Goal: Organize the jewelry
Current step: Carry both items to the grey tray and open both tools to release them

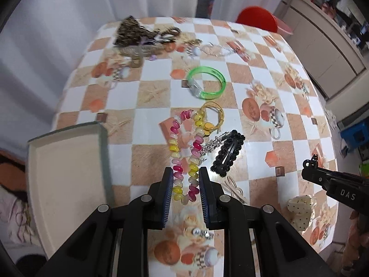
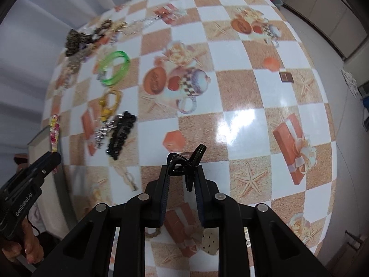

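My left gripper (image 1: 185, 172) is shut on a pink, yellow and white spiral bead bracelet (image 1: 184, 147) that stretches away from the fingers; the bracelet also shows in the right wrist view (image 2: 54, 130), lifted beside the box. My right gripper (image 2: 181, 168) is shut on a small black claw hair clip (image 2: 186, 161) above the table. A black lace snap clip (image 1: 227, 153) (image 2: 121, 135), a silver chain (image 1: 213, 144), a yellow cord bracelet (image 1: 213, 117) and a green bangle (image 1: 206, 82) (image 2: 114, 68) lie on the checked tablecloth (image 1: 265, 73).
An open cream box (image 1: 66, 175) with a grey rim stands at the table's left edge. A heap of dark and gold jewelry (image 1: 140, 37) lies at the far side. A cream dotted claw clip (image 1: 299, 210) and beige clips (image 1: 235, 188) lie near the front. A red chair (image 1: 257, 18) stands behind the table.
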